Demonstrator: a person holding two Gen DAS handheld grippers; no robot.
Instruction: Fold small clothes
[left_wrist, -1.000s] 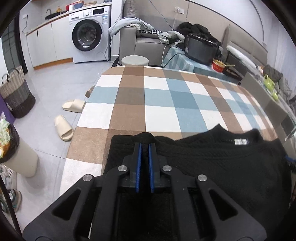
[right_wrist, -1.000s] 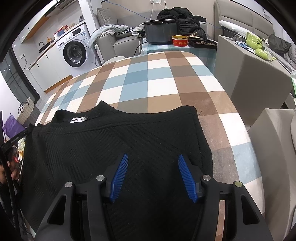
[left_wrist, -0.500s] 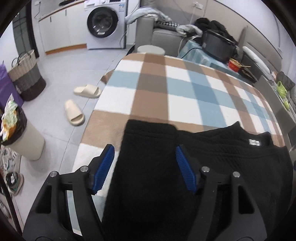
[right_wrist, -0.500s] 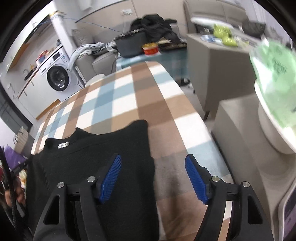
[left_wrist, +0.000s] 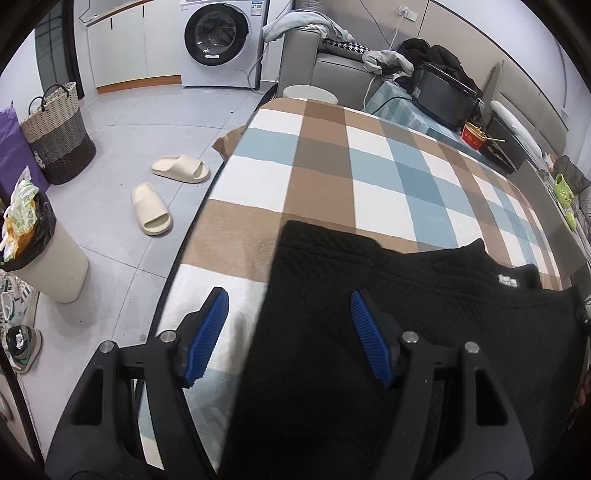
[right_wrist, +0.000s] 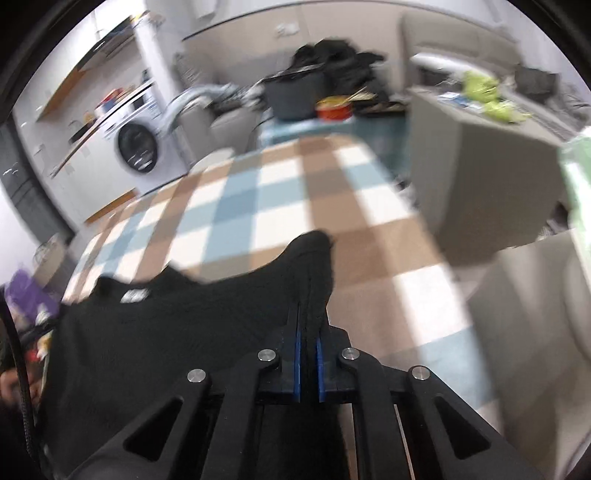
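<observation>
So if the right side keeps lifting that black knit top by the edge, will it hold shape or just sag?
Probably sag: the black knit top already peaks into a soft ridge where the right hand-held gripper is shut on it. It looks thickish and textured, so it should grip well between the pads. The checked blanket may drag on it slightly.

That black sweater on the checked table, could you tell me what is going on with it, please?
A person with a handheld gripper in each hand is folding the black sweater on the checked tablecloth. The right gripper is shut on a pinch of the sweater's right edge, which is pulled up into a peak. The left gripper is open, holding nothing, over the sweater's left edge, which looks folded in.
</observation>
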